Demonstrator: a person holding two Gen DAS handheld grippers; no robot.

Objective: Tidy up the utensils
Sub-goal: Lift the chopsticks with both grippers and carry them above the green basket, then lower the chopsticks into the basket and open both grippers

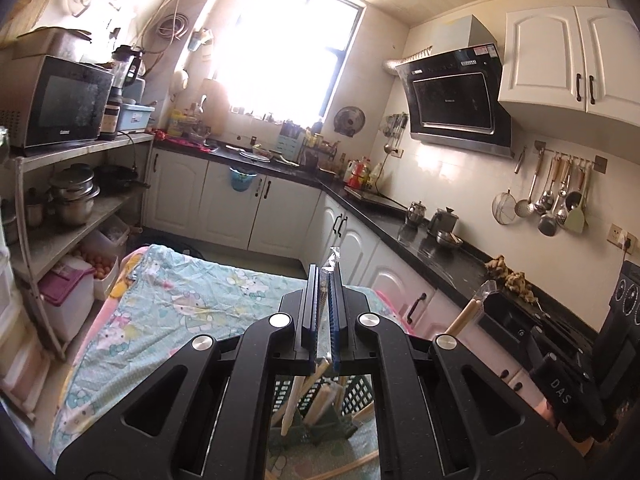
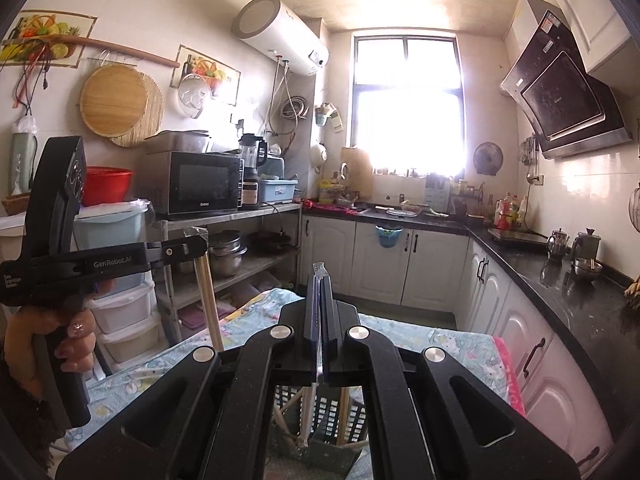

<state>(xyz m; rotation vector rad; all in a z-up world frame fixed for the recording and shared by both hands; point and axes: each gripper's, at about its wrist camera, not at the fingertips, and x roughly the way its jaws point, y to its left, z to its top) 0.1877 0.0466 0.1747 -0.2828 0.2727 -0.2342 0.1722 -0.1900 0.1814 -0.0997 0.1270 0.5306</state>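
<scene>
My left gripper (image 1: 325, 280) is shut on a plastic-wrapped pair of wooden chopsticks (image 1: 333, 259), held upright; the sticks hang below the jaws toward a dark slotted utensil basket (image 1: 352, 396). In the right wrist view the left gripper (image 2: 196, 246) shows at the left with its chopsticks (image 2: 210, 300) hanging down. My right gripper (image 2: 320, 284) is shut on another wrapped pair of chopsticks (image 2: 319, 270), whose lower end reaches into the basket (image 2: 332, 420). The right gripper also shows in the left wrist view (image 1: 478, 300), holding chopsticks (image 1: 466, 314). Several chopsticks stand in the basket.
The basket sits on a table with a light-blue cartoon cloth (image 1: 192, 304). A metal shelf (image 1: 76, 208) with a microwave and pots stands to the left. A black counter (image 2: 560, 280) with white cabinets runs along the right. Ladles hang on a wall rail (image 1: 560, 196).
</scene>
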